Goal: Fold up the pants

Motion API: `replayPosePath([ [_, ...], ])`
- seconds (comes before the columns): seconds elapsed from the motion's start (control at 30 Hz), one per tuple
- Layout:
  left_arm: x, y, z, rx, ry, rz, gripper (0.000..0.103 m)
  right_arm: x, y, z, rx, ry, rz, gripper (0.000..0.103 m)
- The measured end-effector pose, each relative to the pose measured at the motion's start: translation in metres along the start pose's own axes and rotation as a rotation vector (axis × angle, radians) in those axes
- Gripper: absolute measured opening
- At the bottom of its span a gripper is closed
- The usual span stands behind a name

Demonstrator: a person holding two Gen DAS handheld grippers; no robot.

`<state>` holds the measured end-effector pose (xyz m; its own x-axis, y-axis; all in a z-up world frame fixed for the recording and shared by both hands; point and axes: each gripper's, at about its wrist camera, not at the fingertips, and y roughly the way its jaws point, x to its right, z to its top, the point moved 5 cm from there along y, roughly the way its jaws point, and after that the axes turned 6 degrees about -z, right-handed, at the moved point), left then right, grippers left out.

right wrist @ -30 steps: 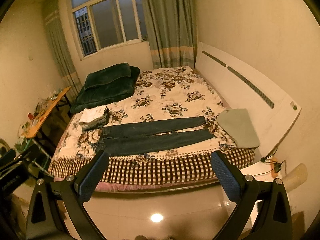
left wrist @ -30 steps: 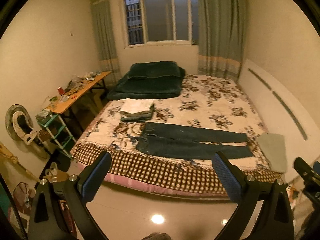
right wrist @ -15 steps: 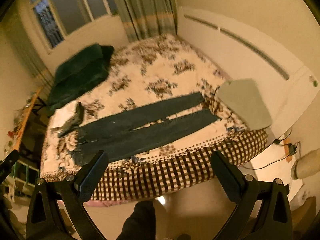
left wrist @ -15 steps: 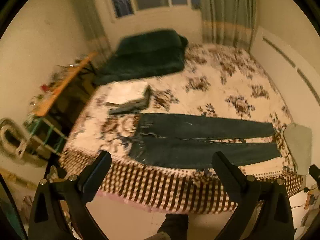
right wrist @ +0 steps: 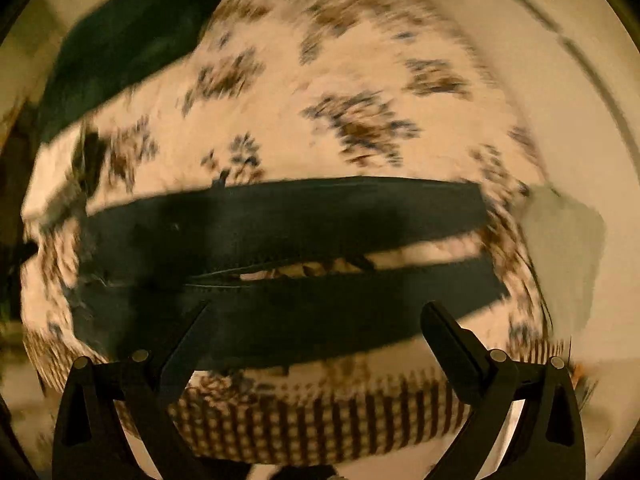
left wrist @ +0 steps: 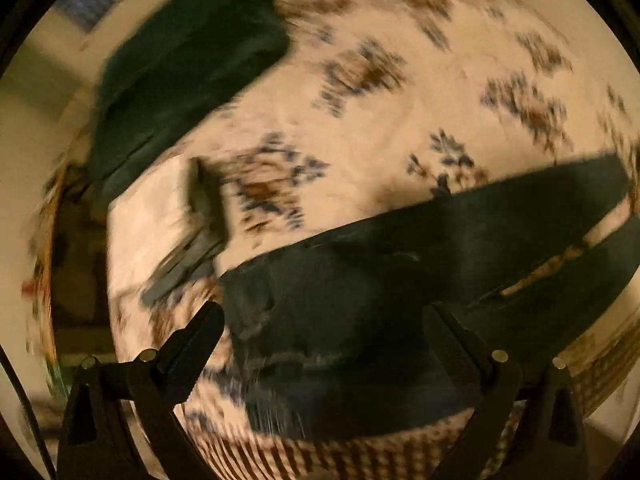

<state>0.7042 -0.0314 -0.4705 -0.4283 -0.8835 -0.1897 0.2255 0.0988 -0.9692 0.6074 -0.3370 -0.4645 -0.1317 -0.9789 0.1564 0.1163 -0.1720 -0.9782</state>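
Note:
Dark blue jeans [left wrist: 360, 280] lie flat across the near part of the floral bed, waist to the left, legs running right. In the right wrist view the jeans [right wrist: 304, 216] show both legs side by side with a thin gap between them. My left gripper [left wrist: 324, 320] is open and empty, hovering above the waist end. My right gripper [right wrist: 316, 320] is open and empty, above the near leg. Both views are motion-blurred.
A folded stack of light clothes [left wrist: 160, 216] lies left of the waist. A dark green blanket [left wrist: 184, 64] sits at the far left of the bed. A grey-green cushion [right wrist: 564, 248] lies at the right bed edge by the white headboard [right wrist: 560, 48]. A checkered bed edge [right wrist: 320, 420] is nearest.
Both grippers have moved forward and down toward the bed, so the jeans now fill the lower views. The room and floor have left the frame. Both stay open.

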Motion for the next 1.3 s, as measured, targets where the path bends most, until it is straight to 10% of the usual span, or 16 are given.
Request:
replayPosePath([
  [0.33,0.043,0.191,0.063,-0.328,0.412,-0.116,0.090,-0.071,0.202,0.111,-0.283,-0.473,-0.054,0.103],
  [0.63,0.045,0.239,0.074,-0.453,0.493,-0.229,0.089,-0.116,0.306,0.117,-0.453,-0.931,-0.096,0.099],
  [0.77,0.042,0.228,0.070,-0.434,0.469,-0.326,0.054,-0.121,0.304,0.110,-0.459,-0.926,0.021,0.061],
  [0.83,0.037,0.215,0.069,-0.413,0.461,-0.321,0.035,-0.120,0.294,0.106,-0.414,-0.930,0.042,0.023],
  [0.97,0.017,0.178,0.069,-0.360,0.414,-0.327,0.012,-0.107,0.259,0.093,-0.322,-0.874,0.094,0.011],
  [1.13,-0.018,0.093,0.059,-0.237,0.190,-0.378,0.010,-0.077,0.200,0.071,-0.222,-0.698,0.160,0.008],
  [1.3,-0.005,0.037,-0.018,-0.190,-0.041,-0.367,0.010,-0.056,0.133,0.002,-0.179,-0.617,0.211,0.008],
])
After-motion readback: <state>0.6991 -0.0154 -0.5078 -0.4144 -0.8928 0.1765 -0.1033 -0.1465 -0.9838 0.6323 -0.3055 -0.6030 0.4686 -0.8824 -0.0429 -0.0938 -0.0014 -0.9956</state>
